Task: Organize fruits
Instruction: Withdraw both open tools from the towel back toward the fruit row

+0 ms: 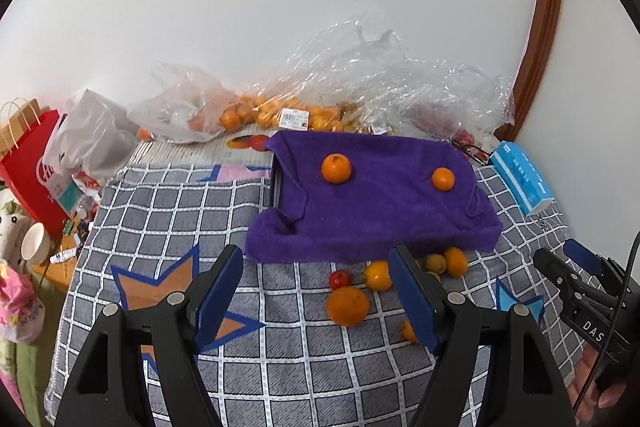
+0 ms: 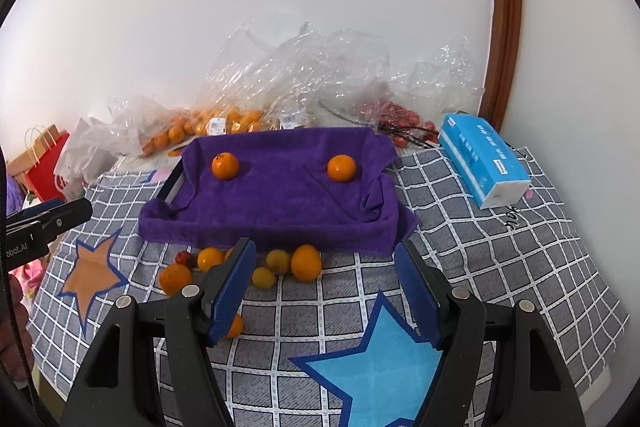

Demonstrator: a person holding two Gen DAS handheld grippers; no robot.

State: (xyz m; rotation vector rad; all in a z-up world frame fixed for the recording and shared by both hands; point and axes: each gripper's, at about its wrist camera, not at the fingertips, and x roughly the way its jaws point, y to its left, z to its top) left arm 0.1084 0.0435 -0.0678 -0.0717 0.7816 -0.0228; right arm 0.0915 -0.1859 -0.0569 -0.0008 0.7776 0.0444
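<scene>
Centrally, a checked cloth (image 2: 460, 227) covers the tabletop. A purple towel (image 2: 280, 203) lines a tray and carries two oranges (image 2: 225, 165). Loose fruits (image 2: 306, 263) lie on the cloth just beside its near edge. Left gripper (image 1: 316, 291) and right gripper (image 2: 326, 287): jaws apart, holding nothing.
</scene>
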